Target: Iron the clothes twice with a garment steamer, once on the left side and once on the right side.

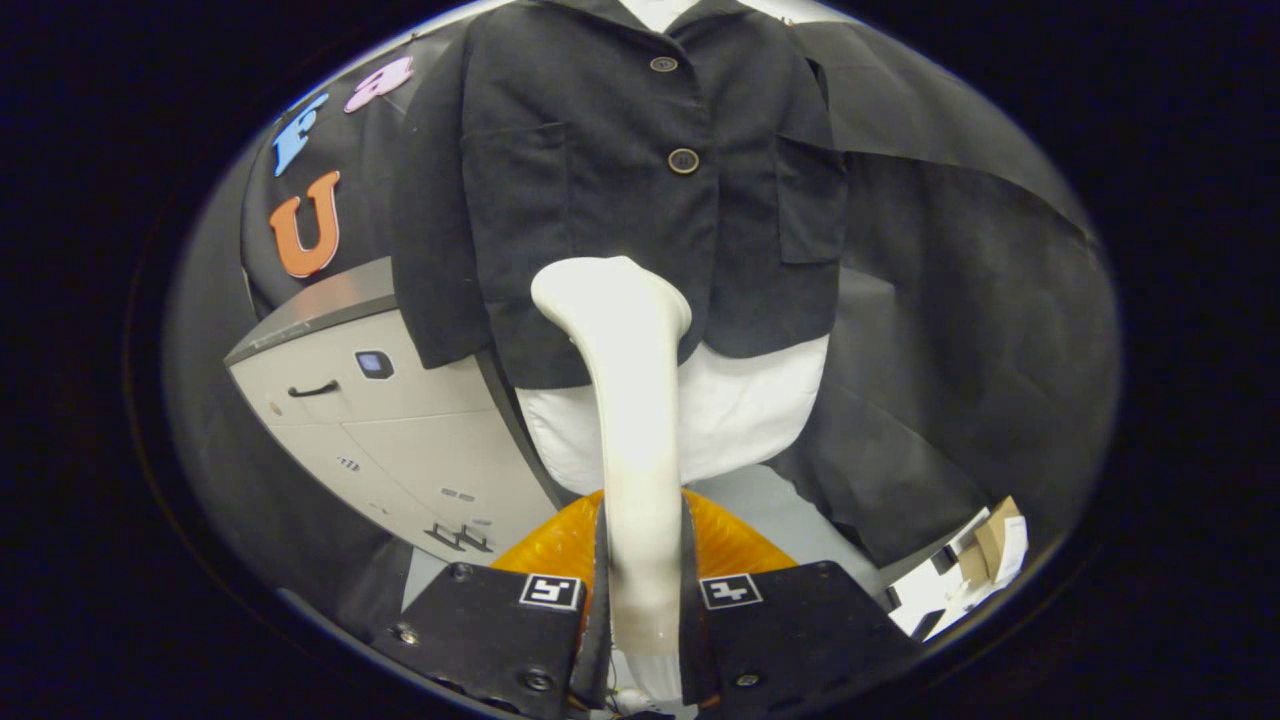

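Observation:
A dark button-front jacket (620,180) hangs over a white shirt (740,410) straight ahead of me. My gripper (645,600) is shut on the cream-white garment steamer (630,400), both black fingers pressing its handle from the sides. The steamer rises between the fingers, and its head sits at the jacket's lower hem, near the middle front. Whether the head touches the cloth I cannot tell. An orange part (730,545) shows just behind the fingers, at the steamer's base.
A grey cabinet (380,420) with a handle and a small panel stands left of the clothes. Black cloth (950,330) hangs behind and to the right. Papers and a small cardboard box (990,550) lie low on the right.

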`<state>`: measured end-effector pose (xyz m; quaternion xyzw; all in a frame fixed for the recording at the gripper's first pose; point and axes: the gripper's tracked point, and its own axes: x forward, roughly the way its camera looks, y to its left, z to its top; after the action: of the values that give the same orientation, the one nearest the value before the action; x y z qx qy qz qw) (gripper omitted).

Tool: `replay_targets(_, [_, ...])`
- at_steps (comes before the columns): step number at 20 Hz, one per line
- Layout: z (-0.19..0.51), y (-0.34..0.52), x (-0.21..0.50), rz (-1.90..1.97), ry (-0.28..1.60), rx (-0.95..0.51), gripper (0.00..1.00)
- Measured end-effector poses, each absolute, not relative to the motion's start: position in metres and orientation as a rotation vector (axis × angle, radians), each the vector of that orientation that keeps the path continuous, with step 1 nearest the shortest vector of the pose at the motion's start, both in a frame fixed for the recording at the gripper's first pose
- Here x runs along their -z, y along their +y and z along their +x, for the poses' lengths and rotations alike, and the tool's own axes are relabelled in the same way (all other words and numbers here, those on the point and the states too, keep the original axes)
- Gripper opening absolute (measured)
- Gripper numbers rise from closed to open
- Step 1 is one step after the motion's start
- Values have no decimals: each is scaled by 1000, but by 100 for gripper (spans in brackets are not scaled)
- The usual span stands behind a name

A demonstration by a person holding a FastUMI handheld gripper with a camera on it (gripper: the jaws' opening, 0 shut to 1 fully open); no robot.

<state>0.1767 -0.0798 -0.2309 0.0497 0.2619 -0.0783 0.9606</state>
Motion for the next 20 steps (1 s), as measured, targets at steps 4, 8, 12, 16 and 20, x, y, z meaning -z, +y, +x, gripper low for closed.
replay_targets(4, [164,-92,193,141,465,155,30])
replay_targets(8, [151,-118,137,209,366,172,30])
replay_targets(12, [138,-157,66,244,236,208,30])
replay_targets(16, [139,-184,-1,270,117,240,30])
replay_targets(20, [152,-204,-61,286,32,246,30])
